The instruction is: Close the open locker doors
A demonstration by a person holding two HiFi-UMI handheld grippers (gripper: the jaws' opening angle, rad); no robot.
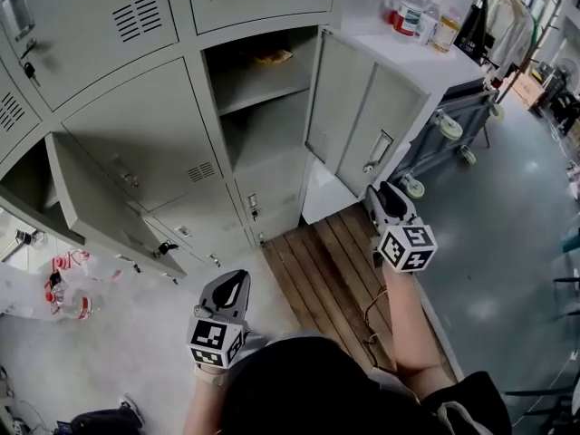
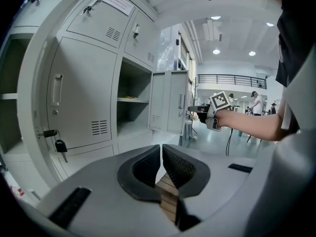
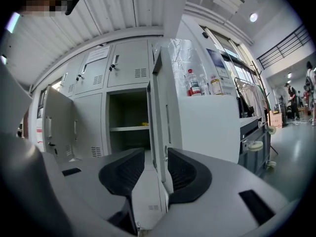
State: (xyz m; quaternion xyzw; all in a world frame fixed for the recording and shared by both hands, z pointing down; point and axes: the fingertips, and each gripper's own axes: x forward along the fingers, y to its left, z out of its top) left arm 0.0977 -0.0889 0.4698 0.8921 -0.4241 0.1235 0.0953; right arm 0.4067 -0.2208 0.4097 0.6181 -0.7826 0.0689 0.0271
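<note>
The grey lockers have two doors standing open. A tall door (image 1: 352, 116) swings out to the right from a shelved compartment (image 1: 263, 98). A second door (image 1: 95, 208) hangs open at the lower left. My right gripper (image 1: 386, 193) is at the tall door's free edge near its handle (image 1: 376, 150). In the right gripper view the door edge (image 3: 159, 127) runs between the jaws of my right gripper (image 3: 156, 154), close to the right pad and apart from the left one; the jaws are open. My left gripper (image 1: 232, 288) hangs low in front of the lockers, shut and empty (image 2: 161, 162).
A wheeled cart (image 1: 453, 116) stands behind the tall door, with bottles (image 1: 412, 7) on the cabinet top. A wooden pallet (image 1: 331, 265) lies on the floor underfoot. Plastic wrapping (image 1: 63, 288) lies at the lower left. Keys (image 2: 60, 145) hang from a closed door.
</note>
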